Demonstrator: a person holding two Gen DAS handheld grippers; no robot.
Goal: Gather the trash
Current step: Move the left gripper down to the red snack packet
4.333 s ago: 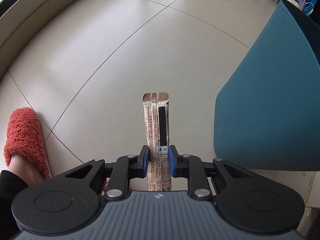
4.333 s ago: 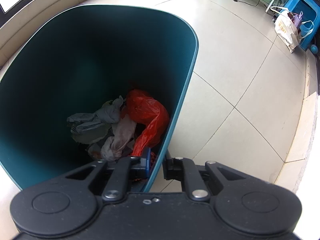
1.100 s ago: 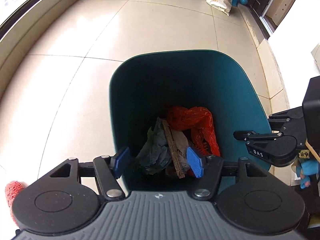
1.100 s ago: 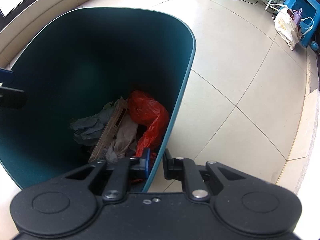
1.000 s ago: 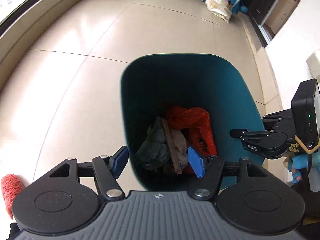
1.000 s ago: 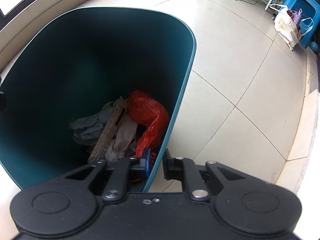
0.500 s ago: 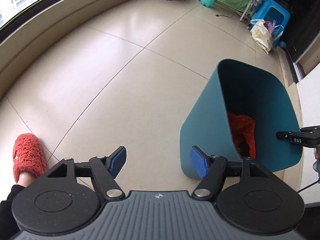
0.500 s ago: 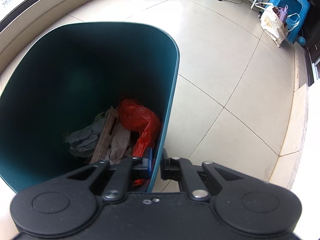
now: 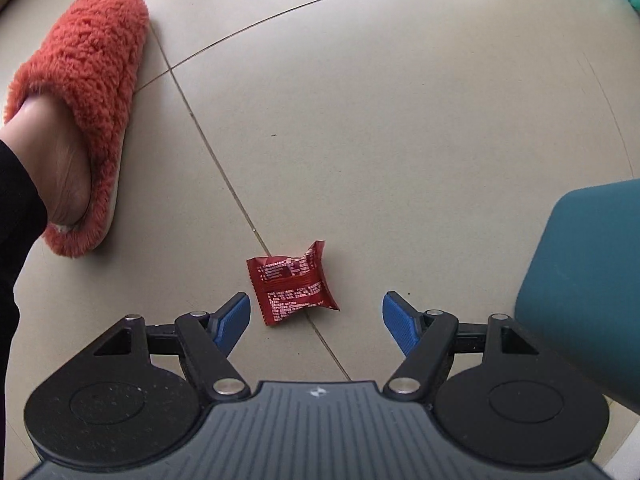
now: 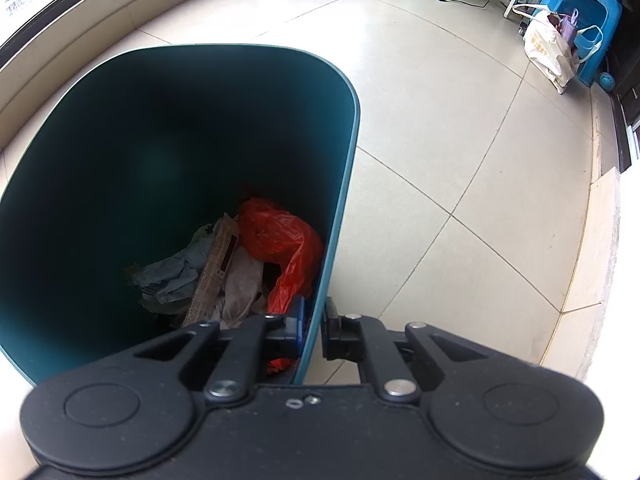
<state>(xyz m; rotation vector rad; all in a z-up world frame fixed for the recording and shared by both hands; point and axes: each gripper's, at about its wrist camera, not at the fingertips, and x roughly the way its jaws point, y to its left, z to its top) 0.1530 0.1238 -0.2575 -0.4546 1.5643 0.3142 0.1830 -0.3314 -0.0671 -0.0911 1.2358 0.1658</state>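
My left tongs (image 9: 316,316) hang wide open over the tiled floor (image 9: 400,120), with nothing between the blue pads (image 9: 234,316). Just ahead of them a small red wrapper (image 9: 294,282) with white print lies flat on the floor, crumpled at its top corner and sitting on a grout line. It is nearer the left pad than the right one, and neither pad touches it. To the left, well apart from the wrapper, my foot sits in a fluffy orange slipper (image 9: 84,92). At the right edge of the left view stands the outer wall of the teal bin (image 9: 588,280).

My right tongs (image 10: 314,328) are closed narrow on the bin's rim (image 10: 344,184): one pad is inside the wall, the other outside, and the thin edge runs between them. Inside the bin (image 10: 120,160) lies a heap of trash: a red plastic bag (image 10: 280,240) against the near wall, a long printed packet (image 10: 216,268) leaning across the middle, and crumpled grey-blue and pale pieces (image 10: 176,276) beside and under it.

Farther off on the floor, a white tote bag (image 10: 548,48) leans against a blue plastic stool (image 10: 588,16), and a black cable (image 10: 468,0) trails nearby.
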